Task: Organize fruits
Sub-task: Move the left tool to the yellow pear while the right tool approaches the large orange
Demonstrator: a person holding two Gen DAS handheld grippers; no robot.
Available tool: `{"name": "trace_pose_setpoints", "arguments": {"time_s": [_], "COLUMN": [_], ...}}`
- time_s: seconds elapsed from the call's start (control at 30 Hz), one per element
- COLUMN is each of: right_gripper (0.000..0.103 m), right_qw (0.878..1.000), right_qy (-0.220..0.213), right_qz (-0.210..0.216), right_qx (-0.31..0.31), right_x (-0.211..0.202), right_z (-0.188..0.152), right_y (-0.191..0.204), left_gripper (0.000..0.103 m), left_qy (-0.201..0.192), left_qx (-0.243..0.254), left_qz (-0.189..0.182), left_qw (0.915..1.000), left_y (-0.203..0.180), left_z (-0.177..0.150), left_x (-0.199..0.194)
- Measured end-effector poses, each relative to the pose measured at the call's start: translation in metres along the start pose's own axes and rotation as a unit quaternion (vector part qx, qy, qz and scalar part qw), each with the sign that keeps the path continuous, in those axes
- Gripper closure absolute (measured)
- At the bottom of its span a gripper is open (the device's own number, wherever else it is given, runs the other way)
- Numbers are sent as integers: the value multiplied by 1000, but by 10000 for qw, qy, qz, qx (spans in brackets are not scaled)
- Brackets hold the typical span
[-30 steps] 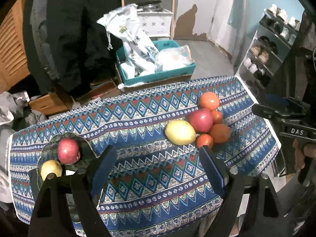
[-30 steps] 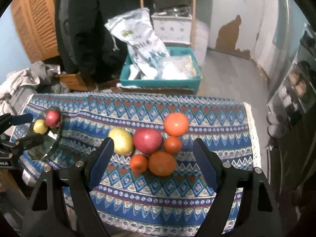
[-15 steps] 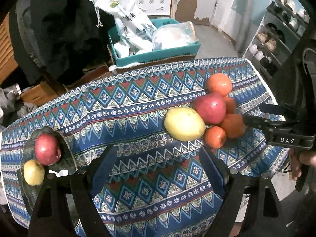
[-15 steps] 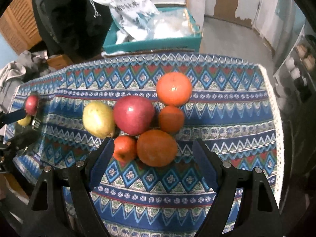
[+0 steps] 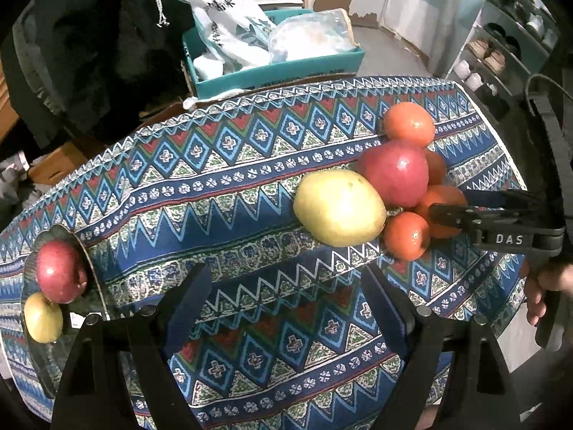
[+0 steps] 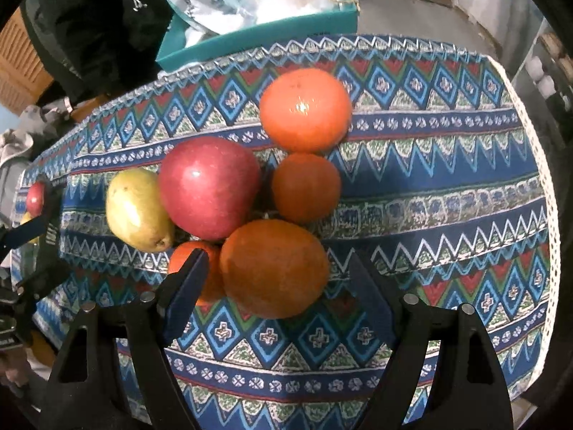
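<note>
Sideways yellow pear [image 6: 138, 211], stem near-right.

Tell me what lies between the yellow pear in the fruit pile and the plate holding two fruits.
Nothing but bare patterned tablecloth. The left wrist view shows that stretch between the yellow pear and the plate with no fruit on it.

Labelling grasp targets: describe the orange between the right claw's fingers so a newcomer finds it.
On the patterned tablecloth, find the fruit cluster around the red apple. The target orange sits at the cluster's near edge, between the open right claw. It is the biggest, darkest and dullest of the oranges.
</note>
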State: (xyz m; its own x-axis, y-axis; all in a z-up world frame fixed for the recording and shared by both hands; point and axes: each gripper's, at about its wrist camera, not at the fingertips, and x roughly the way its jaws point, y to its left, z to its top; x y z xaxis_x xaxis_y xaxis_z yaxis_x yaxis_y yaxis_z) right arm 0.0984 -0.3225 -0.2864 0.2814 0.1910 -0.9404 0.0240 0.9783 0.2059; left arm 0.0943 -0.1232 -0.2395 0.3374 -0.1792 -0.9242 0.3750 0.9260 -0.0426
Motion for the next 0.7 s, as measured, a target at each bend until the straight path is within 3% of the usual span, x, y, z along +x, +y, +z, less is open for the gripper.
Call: {"name": "trace_pose_setpoints", "arguments": {"time_s": [0.2,0.33,0.7], "right_gripper": [34,36,37], "right_qw": [9999,9999,9965], "right_qy": [-14,-2,-343], "right_qz": [149,125,-579], "right_qx": [19,-53,-493], "right_x": [6,5,-19], "right_z": [1,2,-2], "right_y": [0,0,4], "left_gripper": [16,16,16], "left_qy": [43,101,286], "left_qx": [-4,-153,-189], "left_qz": [-76,-301,-490], "left_qw": [10000,9994,9982], "left_y": [-3,-4,-24], "left_z": [6,12,31], "left_x": [8,13,40]}}
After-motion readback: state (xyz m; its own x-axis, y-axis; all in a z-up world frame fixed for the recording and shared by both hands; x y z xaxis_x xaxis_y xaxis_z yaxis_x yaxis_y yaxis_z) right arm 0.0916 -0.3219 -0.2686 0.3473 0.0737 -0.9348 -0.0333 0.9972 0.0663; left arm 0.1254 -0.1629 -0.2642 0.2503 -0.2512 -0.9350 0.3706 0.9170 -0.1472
